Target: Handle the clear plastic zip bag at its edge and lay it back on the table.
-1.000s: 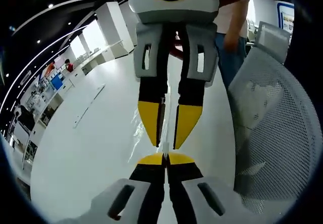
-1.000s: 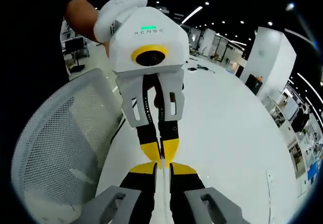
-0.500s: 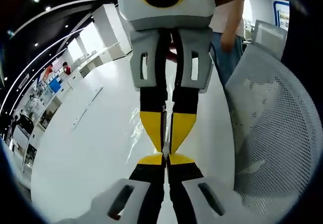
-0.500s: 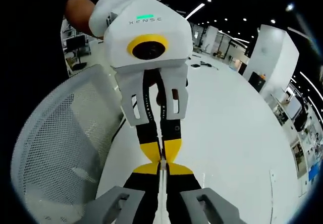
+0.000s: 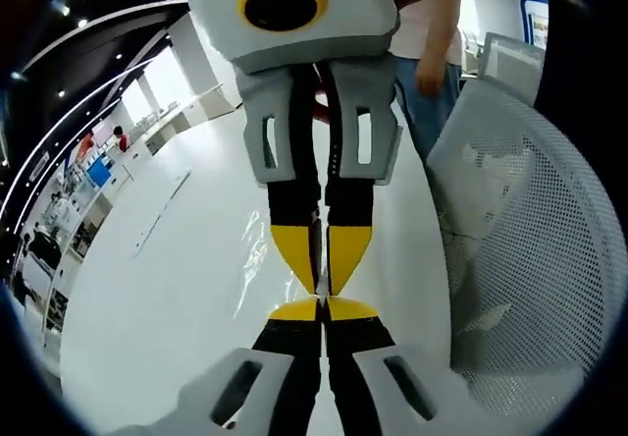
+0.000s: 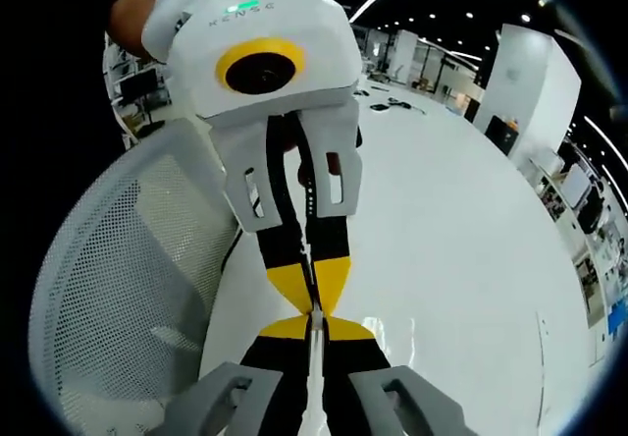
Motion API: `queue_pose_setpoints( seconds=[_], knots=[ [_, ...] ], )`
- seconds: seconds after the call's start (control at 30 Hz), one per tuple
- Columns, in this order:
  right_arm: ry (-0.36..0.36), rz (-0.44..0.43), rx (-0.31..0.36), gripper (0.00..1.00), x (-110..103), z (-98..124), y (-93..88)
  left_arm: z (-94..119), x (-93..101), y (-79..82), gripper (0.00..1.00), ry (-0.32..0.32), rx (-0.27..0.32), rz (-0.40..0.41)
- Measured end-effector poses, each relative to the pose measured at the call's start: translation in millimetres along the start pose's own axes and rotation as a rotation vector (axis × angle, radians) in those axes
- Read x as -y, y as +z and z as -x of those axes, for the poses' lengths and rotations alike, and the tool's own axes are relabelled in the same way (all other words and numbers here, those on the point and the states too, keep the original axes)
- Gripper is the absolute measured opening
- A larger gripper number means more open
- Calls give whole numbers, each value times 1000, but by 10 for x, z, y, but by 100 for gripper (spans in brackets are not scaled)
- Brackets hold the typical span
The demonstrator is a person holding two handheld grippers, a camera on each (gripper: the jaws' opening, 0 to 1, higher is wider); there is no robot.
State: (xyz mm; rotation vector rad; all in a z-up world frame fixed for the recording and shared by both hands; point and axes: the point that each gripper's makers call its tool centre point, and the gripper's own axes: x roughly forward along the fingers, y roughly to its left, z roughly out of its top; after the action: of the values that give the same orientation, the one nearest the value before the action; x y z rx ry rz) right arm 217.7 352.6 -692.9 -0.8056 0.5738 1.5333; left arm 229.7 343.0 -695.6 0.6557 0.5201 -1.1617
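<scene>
Facing tip-to-tip, L gripper [image 5: 322, 310], R gripper [image 6: 312, 326], prob. pinching bag [image 5: 257, 259].

Grippers [image 5: 322, 303] tip-to-tip above table [image 5: 167, 289]; chair [image 5: 520, 249] beside.

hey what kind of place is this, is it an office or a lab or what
Probably a large open-plan office or lab hall. A long white table runs under a dark ceiling with strip lights, a white mesh chair stands beside it, and rows of desks with screens sit in the background.
</scene>
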Motion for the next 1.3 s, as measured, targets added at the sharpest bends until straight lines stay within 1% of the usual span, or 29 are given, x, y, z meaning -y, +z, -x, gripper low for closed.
queue_pose_setpoints(
  seconds=[0.03,0.07,0.13,0.23,0.33,0.4,0.43,0.47,0.53,0.6,0.8,1.1,1.3],
  knots=[
    [-5,-16,-3,0,3,-6,-14,-3,1,-8,0,-6,6,24],
    [-11,-34,-19,0,8,-11,-51,-4,-10,-31,0,-5,0,34],
    [-13,-41,-14,0,20,-14,-69,-6,-18,-43,0,-3,4,38],
    [-14,-55,-29,0,19,-9,-125,5,-19,-82,0,-2,-4,30],
    [-10,-71,-37,0,19,1,-169,24,-19,-95,0,-5,-2,44],
    [-12,-75,-38,0,15,3,-167,24,-5,-87,0,-6,1,48],
    [-16,-76,-42,0,14,-1,-168,17,-23,-89,0,8,-1,13],
    [-22,-71,-47,0,19,-2,-169,10,-18,-90,0,10,-4,-1],
    [-21,-72,-49,0,13,-4,-169,2,1,-90,0,7,-19,7],
    [-22,-65,-54,0,9,-13,-188,-17,-2,-93,0,9,-32,-13],
    [-22,-59,-53,0,-4,-28,-168,-63,21,-34,0,2,-29,-7],
    [-28,-55,-49,0,-12,-18,-155,-94,32,-49,0,-3,-35,-9],
    [-13,-70,-46,0,-28,-13,-178,-106,45,-48,0,-4,-33,-16]
  ],
)
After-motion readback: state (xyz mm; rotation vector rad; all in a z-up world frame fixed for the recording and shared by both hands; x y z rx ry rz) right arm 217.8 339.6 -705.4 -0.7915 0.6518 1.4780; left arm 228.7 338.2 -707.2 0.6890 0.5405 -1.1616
